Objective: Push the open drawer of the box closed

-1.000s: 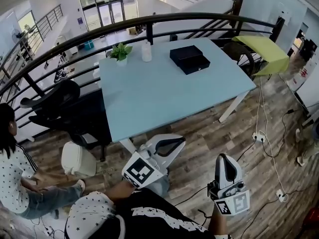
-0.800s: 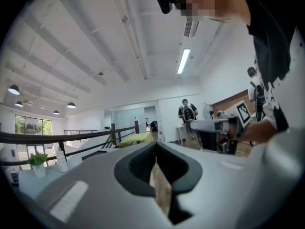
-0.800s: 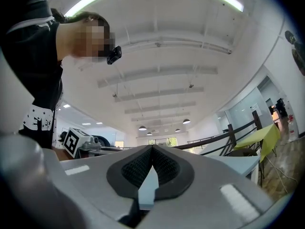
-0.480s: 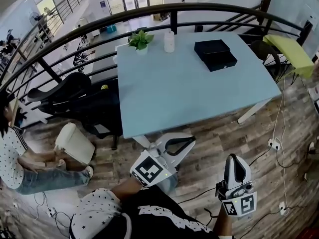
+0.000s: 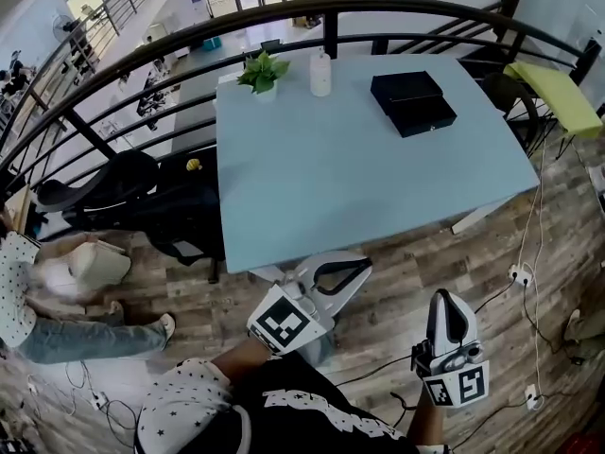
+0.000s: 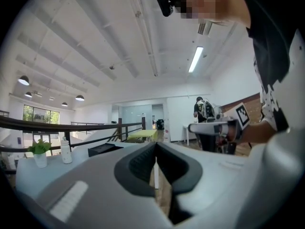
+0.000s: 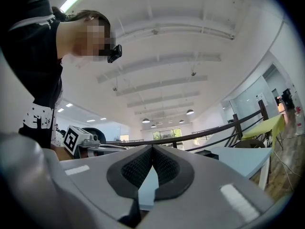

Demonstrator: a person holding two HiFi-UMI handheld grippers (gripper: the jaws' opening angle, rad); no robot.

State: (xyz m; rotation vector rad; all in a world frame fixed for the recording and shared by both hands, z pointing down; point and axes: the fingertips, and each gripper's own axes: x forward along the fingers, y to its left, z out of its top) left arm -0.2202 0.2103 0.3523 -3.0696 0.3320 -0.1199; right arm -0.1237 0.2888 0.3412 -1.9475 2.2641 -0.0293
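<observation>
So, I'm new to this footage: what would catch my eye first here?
The pale blue table fills the middle of the head view, a black box at its far right with the drawer out. A plant and a bottle stand by the far edge. Short of the near edge, over wood floor, the left gripper and right gripper are shut and empty.

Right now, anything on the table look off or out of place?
Only the black box at the table's far right: its drawer sticks out toward the near edge, not flush. The plant and bottle stand upright; nothing looks spilled.
</observation>
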